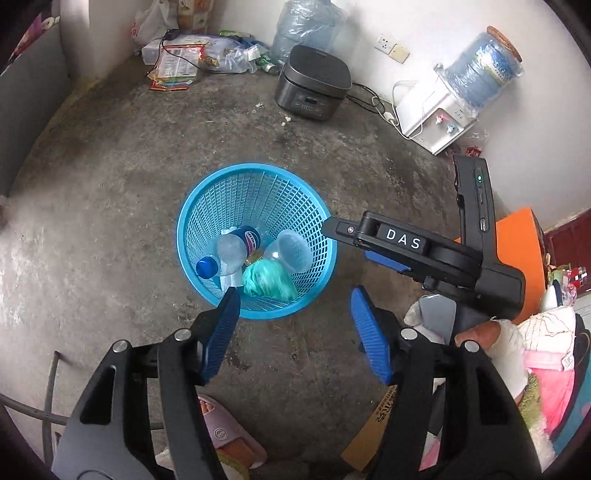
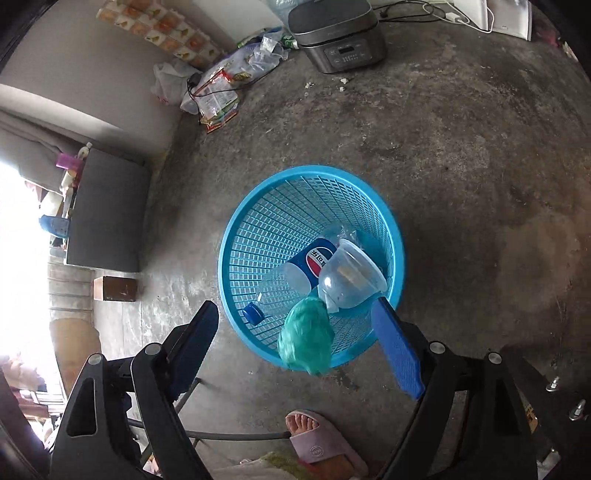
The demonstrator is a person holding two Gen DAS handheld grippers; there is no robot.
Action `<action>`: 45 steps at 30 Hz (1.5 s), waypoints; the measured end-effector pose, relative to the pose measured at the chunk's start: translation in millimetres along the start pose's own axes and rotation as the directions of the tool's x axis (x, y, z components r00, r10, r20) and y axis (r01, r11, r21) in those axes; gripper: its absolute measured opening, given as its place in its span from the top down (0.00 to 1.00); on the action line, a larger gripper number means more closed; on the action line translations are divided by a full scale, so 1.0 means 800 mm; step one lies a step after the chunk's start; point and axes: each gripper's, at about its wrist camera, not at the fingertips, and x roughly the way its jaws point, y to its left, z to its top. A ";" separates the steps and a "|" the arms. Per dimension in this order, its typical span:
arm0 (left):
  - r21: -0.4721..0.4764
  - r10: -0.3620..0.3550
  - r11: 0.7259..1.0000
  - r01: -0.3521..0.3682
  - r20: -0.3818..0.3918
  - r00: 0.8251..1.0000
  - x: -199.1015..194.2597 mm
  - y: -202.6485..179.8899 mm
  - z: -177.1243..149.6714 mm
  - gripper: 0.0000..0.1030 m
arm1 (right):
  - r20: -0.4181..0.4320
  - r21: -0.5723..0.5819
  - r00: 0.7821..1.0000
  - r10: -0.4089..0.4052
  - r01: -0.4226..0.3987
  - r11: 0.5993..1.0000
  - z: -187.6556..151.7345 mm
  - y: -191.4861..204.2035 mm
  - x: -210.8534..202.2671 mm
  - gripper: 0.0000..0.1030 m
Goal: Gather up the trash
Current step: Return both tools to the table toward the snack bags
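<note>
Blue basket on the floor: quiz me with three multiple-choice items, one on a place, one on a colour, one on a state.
1. Where is the plastic bottle?
A. Inside the blue basket
B. Beside the rice cooker
C. In the left gripper

2. What colour is the crumpled bag?
A. Red
B. Green
C. Black

3. How is the right gripper?
A. Shut on a cup
B. Shut on the bottle
C. Open, pads on nothing

Answers:
1. A: the bottle lies in the basket with the clear cup.
2. B: it shows teal-green in both views.
3. C: the jaws stand wide apart, with no pad touching anything.
</note>
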 end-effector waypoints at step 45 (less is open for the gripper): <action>-0.667 0.640 0.729 -0.153 0.586 0.497 -0.544 0.219 -0.523 0.09 | -0.002 -0.832 0.856 0.517 -0.289 0.474 -0.365 0.368 -0.263 0.06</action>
